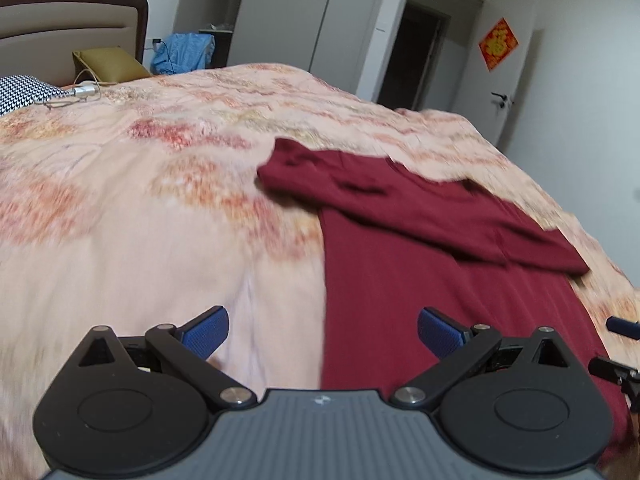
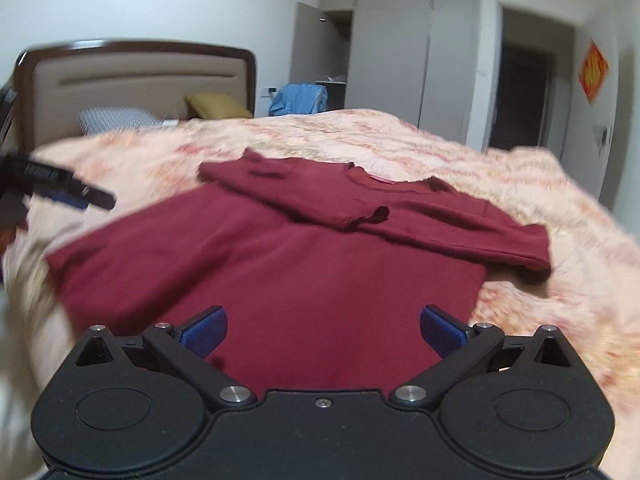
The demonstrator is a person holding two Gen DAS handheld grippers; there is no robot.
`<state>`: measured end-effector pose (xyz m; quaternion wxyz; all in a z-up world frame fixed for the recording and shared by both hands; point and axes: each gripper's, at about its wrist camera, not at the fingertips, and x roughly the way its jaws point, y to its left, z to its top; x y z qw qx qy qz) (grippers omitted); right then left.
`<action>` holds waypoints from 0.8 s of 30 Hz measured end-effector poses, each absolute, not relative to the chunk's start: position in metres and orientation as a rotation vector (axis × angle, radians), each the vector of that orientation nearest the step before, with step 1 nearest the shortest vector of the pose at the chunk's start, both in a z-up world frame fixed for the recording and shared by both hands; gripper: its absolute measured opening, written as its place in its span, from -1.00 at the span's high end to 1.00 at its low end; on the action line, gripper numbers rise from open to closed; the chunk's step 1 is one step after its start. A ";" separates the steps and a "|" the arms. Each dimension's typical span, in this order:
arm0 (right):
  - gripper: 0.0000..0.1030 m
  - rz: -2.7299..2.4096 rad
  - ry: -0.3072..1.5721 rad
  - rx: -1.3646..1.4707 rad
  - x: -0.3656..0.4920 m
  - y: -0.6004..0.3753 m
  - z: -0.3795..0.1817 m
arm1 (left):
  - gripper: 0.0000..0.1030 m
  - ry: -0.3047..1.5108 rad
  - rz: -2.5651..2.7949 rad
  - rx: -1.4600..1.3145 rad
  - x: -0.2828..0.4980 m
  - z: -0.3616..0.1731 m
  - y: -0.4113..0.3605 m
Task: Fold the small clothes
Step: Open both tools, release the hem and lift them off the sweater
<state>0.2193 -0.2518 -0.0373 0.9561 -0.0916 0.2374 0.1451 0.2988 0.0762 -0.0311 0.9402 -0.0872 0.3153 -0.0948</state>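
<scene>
Both tongs stand spread wide with nothing between the blue pads. The left gripper (image 1: 323, 332) hangs over the bedspread (image 1: 140, 200), its right pad (image 1: 438, 330) above the left edge of the maroon shirt (image 1: 420, 248), its left pad over bare quilt. The right gripper (image 2: 324, 330) hangs over the shirt's (image 2: 280, 272) lower body, both pads above red cloth (neither is seen pressing on it).

The shirt lies flat on the peach-patterned bedspread (image 2: 540, 208), stretching away ahead of both tongs. Its two short sleeves are folded inward across the chest: in the right wrist view one sleeve (image 2: 296, 192) comes in from the left, the other (image 2: 480, 236) lies ahead and to the right, and their ends meet near the middle. The neckline is at the far end.

In the right wrist view the left gripper's finger (image 2: 80, 194) juts in ahead and to the left, beside the shirt's left edge. In the left wrist view parts of the right gripper (image 1: 620, 328) show at the far right.

Well beyond the tongs are a headboard (image 2: 140, 76), a mustard pillow (image 2: 216, 106), a black-and-white patterned pillow (image 1: 24, 88), a small silver object with a cord (image 1: 84, 91) on the quilt, a blue bundle of cloth (image 1: 184, 52), grey wardrobe doors (image 2: 388, 60), a dark doorway (image 1: 416, 52) and a red diamond wall decoration (image 1: 498, 43).
</scene>
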 end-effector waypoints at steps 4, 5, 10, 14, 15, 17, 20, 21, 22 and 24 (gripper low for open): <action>-0.99 0.291 0.471 -0.239 0.172 -0.245 -0.038 | -0.99 0.649 -0.209 -0.136 0.260 -0.035 0.065; -0.99 0.286 0.473 -0.242 0.163 -0.245 -0.039 | -0.99 0.645 -0.215 -0.129 0.251 -0.036 0.062; -0.99 0.277 0.493 -0.273 0.135 -0.241 -0.043 | -0.99 0.650 -0.229 -0.092 0.216 -0.038 0.051; -0.99 0.268 0.495 -0.353 0.122 -0.230 -0.054 | -0.99 0.641 -0.232 -0.058 0.195 -0.039 0.045; -0.98 0.256 0.493 -0.383 0.121 -0.226 -0.058 | -0.99 0.638 -0.232 -0.050 0.192 -0.039 0.044; -0.88 0.219 0.483 -0.451 0.118 -0.218 -0.067 | -0.99 0.631 -0.231 -0.032 0.184 -0.038 0.041; -0.77 0.180 0.474 -0.537 0.119 -0.211 -0.077 | -0.99 0.623 -0.240 0.009 0.177 -0.039 0.035; -0.76 0.171 0.462 -0.562 0.118 -0.209 -0.080 | -0.99 0.621 -0.245 0.025 0.174 -0.039 0.032; -0.75 0.161 0.447 -0.587 0.116 -0.207 -0.083 | -0.99 0.618 -0.249 0.040 0.172 -0.040 0.029; -0.68 0.145 0.415 -0.636 0.115 -0.204 -0.088 | -0.99 0.611 -0.260 0.067 0.169 -0.041 0.023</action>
